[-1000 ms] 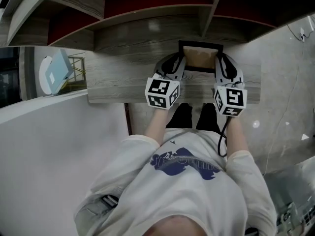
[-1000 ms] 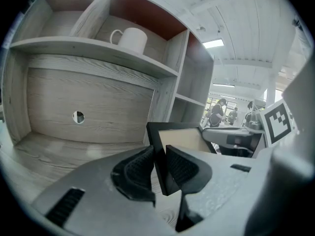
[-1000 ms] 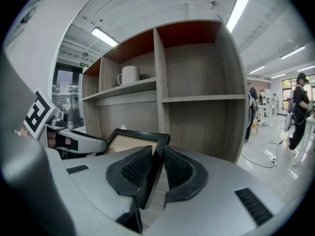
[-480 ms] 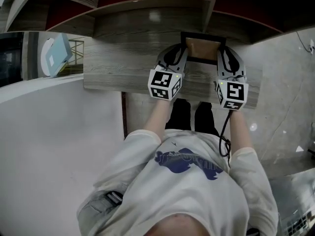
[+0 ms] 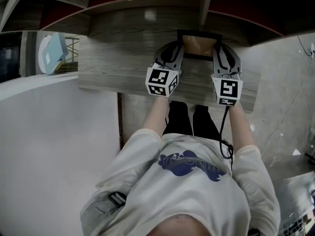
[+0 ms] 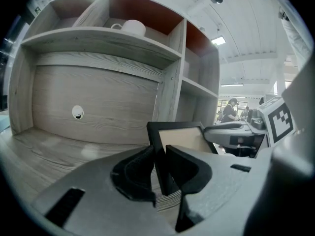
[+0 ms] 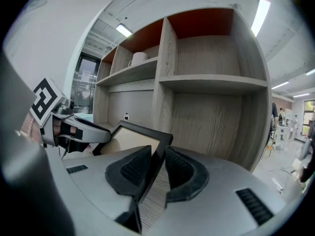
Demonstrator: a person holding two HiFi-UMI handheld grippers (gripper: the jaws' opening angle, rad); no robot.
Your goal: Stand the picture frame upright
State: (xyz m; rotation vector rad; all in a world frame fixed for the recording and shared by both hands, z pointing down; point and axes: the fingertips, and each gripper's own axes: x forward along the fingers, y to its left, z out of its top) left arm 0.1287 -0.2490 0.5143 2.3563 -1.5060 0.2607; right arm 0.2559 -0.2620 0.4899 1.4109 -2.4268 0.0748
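The left gripper [image 6: 160,168] pinches the left edge of the picture frame [image 6: 179,137], with both dark pads pressed against the black border. The right gripper [image 7: 153,173] clamps the frame's opposite edge. Its jaws have just eased slightly wider, but the border still sits between the pads and touches them.

In the head view the left gripper [image 5: 178,50] is at 9 o'clock of the picture frame [image 5: 199,44] and the right gripper [image 5: 217,52] is at 3 o'clock. Both grippers point toward 12 o'clock. The frame is near the back of the counter [image 5: 113,68] and is tilted rather than flat, showing its pale tan face inside the black border. I cannot tell whether its lower edge touches the counter.

A wooden shelf unit [image 6: 98,38] with red-backed compartments rises behind the frame at 12 o'clock. A white mug [image 6: 132,27] stands on an upper shelf, at 11 o'clock of the frame in the left gripper view. Each gripper view also shows the other gripper, at 3 o'clock in the left gripper view and at 9 o'clock in the right gripper view.
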